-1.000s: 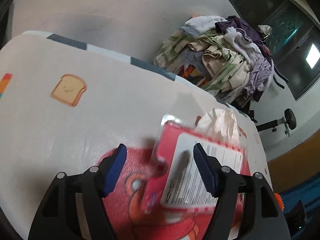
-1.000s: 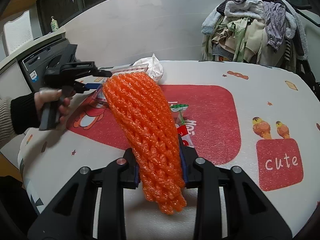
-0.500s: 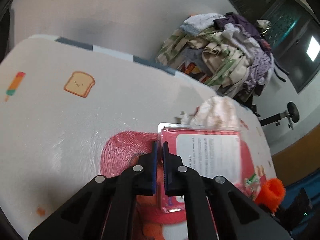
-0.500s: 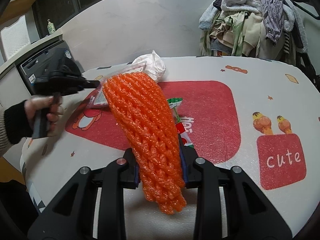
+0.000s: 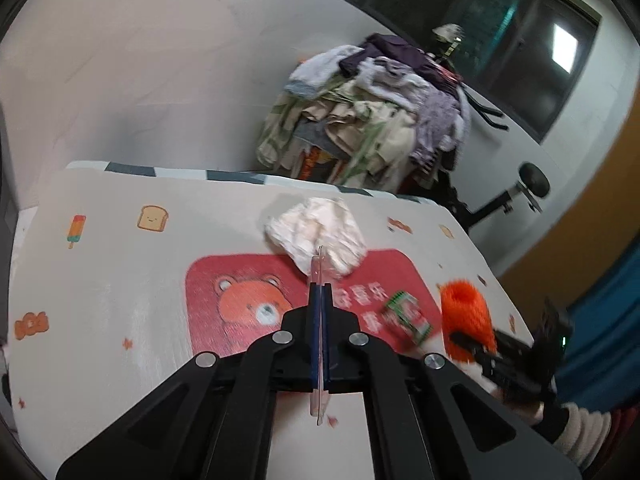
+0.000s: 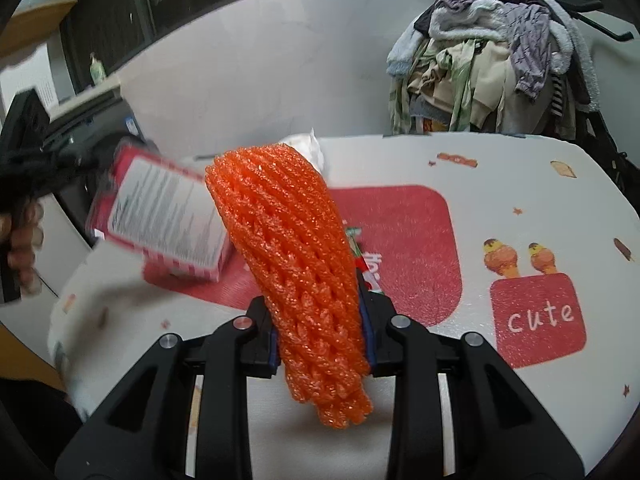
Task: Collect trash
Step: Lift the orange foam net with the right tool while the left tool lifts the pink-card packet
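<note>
A red-and-white blister pack (image 6: pixel 168 216) is clamped in the left hand-held gripper (image 5: pixel 320 292) and is held up off the table (image 6: pixel 520 184). In the left wrist view only its thin clear edge (image 5: pixel 319 272) is seen, pinched between the closed blue pads, so the printing cannot be read there. In the right wrist view its flat back with a white printed label is shown, tilted and blurred, at the left above the table edge, with the hand (image 6: pixel 20 236) that carries that gripper beside it.

An orange foam net sleeve (image 6: pixel 296 276) is gripped by the right hand-held gripper (image 6: pixel 320 332), whose pads are pressed against its sides. In the right wrist view the sleeve is seen along its whole length, rising from the jaws. In the left wrist view only its round open end (image 5: pixel 466 316) is seen at the right, with the dark gripper body and a light sleeve cuff (image 5: pixel 580 428) behind it.

A crumpled white tissue (image 5: pixel 316 236) is left lying on the table at the far edge of the red bear patch (image 5: pixel 240 308); in the right wrist view it is mostly hidden behind the orange sleeve. A small green-and-red wrapper (image 5: pixel 408 316) lies on the red patch, clear in the left wrist view and only partly seen in the other.

A heap of clothes (image 6: pixel 496 60) is piled beyond the table in both views.
</note>
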Demonstrator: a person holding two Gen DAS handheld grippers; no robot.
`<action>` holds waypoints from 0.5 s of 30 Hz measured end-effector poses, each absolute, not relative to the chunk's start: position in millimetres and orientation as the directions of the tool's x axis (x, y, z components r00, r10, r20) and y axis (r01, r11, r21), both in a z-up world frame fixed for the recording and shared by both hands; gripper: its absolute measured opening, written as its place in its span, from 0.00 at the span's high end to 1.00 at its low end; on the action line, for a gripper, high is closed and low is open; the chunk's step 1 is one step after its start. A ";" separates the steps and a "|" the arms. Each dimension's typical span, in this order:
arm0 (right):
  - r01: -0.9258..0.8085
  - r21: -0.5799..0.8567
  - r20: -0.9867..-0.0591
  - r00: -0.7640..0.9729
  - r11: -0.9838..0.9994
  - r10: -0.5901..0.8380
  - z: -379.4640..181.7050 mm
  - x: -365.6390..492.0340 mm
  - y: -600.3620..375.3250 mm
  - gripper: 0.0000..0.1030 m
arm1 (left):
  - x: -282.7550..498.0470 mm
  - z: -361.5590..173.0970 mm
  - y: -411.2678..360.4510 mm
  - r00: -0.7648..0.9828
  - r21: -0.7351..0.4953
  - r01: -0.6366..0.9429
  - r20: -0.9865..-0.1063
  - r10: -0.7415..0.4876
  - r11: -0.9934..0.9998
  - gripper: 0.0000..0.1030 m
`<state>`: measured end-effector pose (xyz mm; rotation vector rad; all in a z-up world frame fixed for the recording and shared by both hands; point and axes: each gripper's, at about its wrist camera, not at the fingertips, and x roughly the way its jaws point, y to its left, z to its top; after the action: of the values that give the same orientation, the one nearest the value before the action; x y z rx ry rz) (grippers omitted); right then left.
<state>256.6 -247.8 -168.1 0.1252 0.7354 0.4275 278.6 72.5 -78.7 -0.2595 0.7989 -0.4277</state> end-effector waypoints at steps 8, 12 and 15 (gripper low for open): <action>-0.346 0.259 -0.608 0.667 0.902 0.431 -135.0 214.4 -244.6 0.69 | 218.9 -66.7 52.5 0.592 -0.361 0.340 -0.636 -0.496 0.868 0.99; -0.350 0.260 -0.612 0.661 0.900 0.434 -130.3 190.3 -244.2 0.69 | 191.6 -66.2 44.7 0.577 -0.367 0.352 -0.639 -0.508 0.861 0.99; -0.354 0.259 -0.613 0.658 0.899 0.436 -126.0 172.5 -244.8 0.69 | 170.0 -63.4 40.3 0.568 -0.365 0.366 -0.641 -0.516 0.856 0.99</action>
<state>172.5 -244.9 -126.0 0.1210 0.7253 0.4486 170.0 40.3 -63.4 -0.2001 0.8160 -0.5221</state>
